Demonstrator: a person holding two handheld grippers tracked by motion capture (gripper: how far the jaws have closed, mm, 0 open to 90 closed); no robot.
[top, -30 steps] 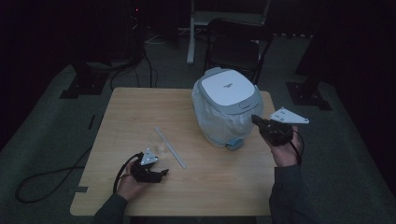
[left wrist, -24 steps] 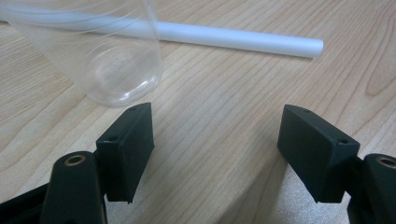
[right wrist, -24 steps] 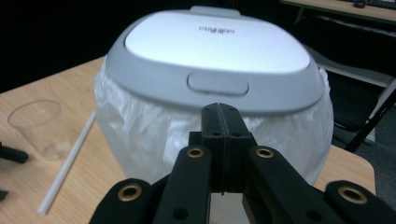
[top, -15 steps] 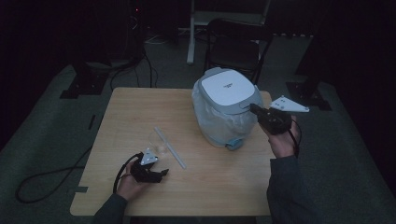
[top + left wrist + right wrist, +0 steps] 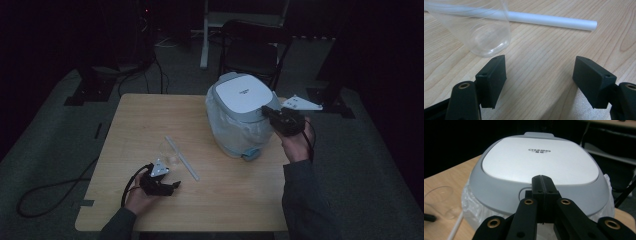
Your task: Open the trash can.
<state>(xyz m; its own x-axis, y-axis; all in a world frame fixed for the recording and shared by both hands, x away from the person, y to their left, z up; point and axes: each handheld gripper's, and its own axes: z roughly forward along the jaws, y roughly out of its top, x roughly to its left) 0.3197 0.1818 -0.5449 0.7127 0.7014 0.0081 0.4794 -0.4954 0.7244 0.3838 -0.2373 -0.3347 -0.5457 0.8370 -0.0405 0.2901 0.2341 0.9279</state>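
My right gripper (image 5: pixel 541 178) has its jaws pressed together, empty, at the front edge of the bin's (image 5: pixel 235 125) grey lid (image 5: pixel 536 167). My left gripper (image 5: pixel 540 75) rests wide apart on the bench (image 5: pixel 150 115), near the bin, just short of the clear cup (image 5: pixel 476 27) and straw (image 5: pixel 554 20).

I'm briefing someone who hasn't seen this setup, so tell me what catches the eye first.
The white lidded bin lined with a plastic bag stands on the far right part of the wooden table, with the right gripper closed at its lid edge. Nearer the front left, a clear plastic cup and a white straw sit just ahead of the open left gripper.
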